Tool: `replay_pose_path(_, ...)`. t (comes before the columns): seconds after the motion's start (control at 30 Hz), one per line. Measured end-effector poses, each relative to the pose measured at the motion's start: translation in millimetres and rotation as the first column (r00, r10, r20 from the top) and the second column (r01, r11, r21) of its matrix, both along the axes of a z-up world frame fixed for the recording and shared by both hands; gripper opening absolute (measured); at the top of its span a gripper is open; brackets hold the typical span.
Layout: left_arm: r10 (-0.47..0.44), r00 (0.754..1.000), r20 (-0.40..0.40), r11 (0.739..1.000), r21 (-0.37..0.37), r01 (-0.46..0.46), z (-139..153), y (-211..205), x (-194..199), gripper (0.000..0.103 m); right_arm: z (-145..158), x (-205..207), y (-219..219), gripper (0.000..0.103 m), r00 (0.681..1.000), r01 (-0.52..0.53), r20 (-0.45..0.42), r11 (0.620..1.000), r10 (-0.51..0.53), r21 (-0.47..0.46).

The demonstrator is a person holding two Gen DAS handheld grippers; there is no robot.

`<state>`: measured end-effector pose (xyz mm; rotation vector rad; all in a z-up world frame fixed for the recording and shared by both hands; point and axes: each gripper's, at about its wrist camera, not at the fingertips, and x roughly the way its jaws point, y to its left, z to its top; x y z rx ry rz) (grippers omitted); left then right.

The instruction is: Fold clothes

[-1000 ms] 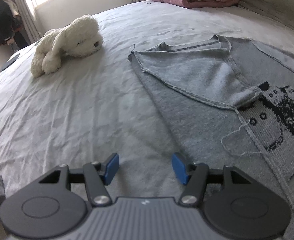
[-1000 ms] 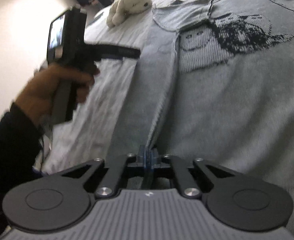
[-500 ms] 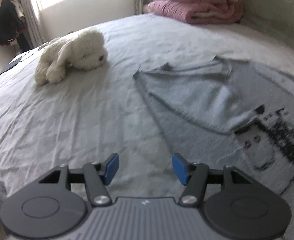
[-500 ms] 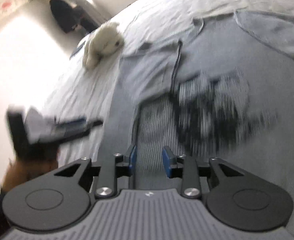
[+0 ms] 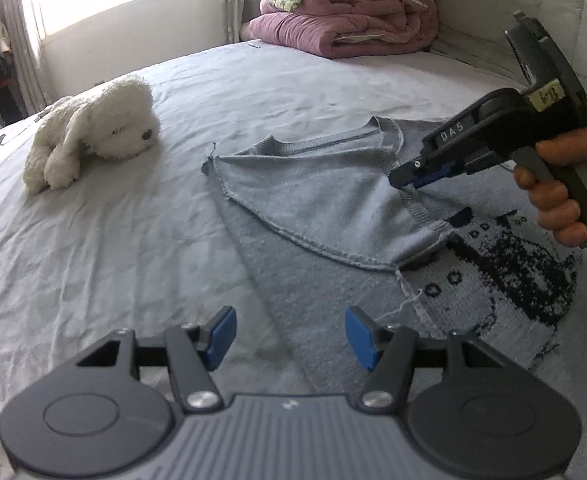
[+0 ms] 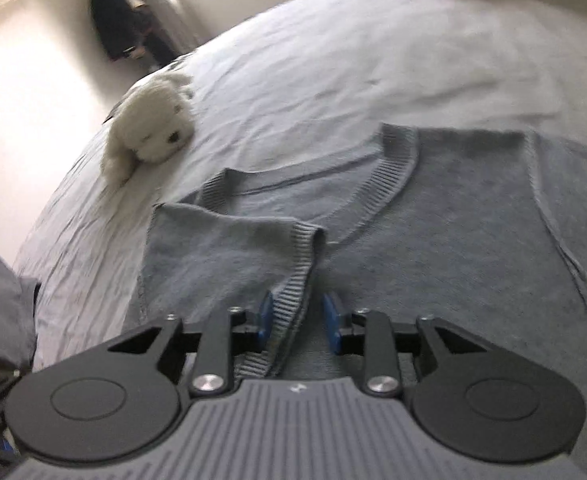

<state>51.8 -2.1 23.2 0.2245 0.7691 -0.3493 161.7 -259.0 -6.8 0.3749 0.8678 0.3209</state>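
A grey knit sweater (image 5: 325,216) with a black pattern lies on the bed, its left side and sleeve folded inward. It also shows in the right wrist view (image 6: 453,216). My left gripper (image 5: 289,336) is open and empty, held above the sweater's left edge. My right gripper (image 6: 297,318) is open, its blue pads on either side of the folded sleeve's ribbed cuff (image 6: 293,296). In the left wrist view the right gripper (image 5: 409,180) hovers over that cuff, held by a hand.
A white plush dog (image 5: 93,148) lies on the grey bedsheet (image 5: 93,264) left of the sweater; it also shows in the right wrist view (image 6: 149,136). Folded pink blankets (image 5: 345,20) are stacked at the head of the bed. Dark clothes (image 6: 121,36) hang by the wall.
My right gripper has opened, letting go of the sweater's lower edge, and moved up to the folded sleeve cuff. My left gripper has pulled back and up, staying open.
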Motion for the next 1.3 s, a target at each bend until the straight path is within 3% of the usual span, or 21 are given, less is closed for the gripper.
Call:
replay_pose_path(0.03,0.001,1.0,-0.002,1.0,-0.004,-0.001,0,1,0,0.062,1,-2,2,0.003,1.0,-0.009,0.007,1.0,0.009,-0.008)
replay_pose_path(0.37,-0.027,1.0,-0.01,1.0,0.014,0.027,-3,-2,-3,0.066,30,-10,9,0.003,0.991,0.04,0.13,0.995,-0.028,-0.091)
replay_pose_path(0.47,-0.028,0.999,-0.021,0.999,0.022,0.029,-6,-2,-2,0.067,23,-10,10,0.003,0.992,0.059,0.122,0.99,-0.044,-0.129)
replay_pose_path(0.63,-0.026,0.999,-0.031,1.0,0.011,0.027,-6,-1,-1,0.067,15,-8,2,0.003,0.991,0.099,0.101,0.991,-0.09,-0.088)
replay_pose_path(0.7,-0.025,0.999,-0.04,1.0,0.005,0.025,-7,-1,-1,0.067,13,-5,6,0.003,0.99,0.109,0.104,0.988,-0.097,-0.113)
replay_pose_path(0.97,-0.038,0.995,-0.093,0.998,-0.058,0.032,-7,6,1,0.068,10,-20,2,0.003,0.98,0.148,0.147,0.986,-0.136,-0.076)
replay_pose_path(1.2,-0.032,0.993,-0.109,0.995,-0.096,0.021,-6,10,3,0.068,7,-15,-4,0.003,0.976,0.19,0.12,0.981,-0.183,-0.05)
replay_pose_path(1.3,-0.017,0.993,-0.118,0.992,-0.125,0.002,-4,16,6,0.068,-1,-12,4,0.004,0.981,0.181,0.096,0.978,-0.171,-0.107)
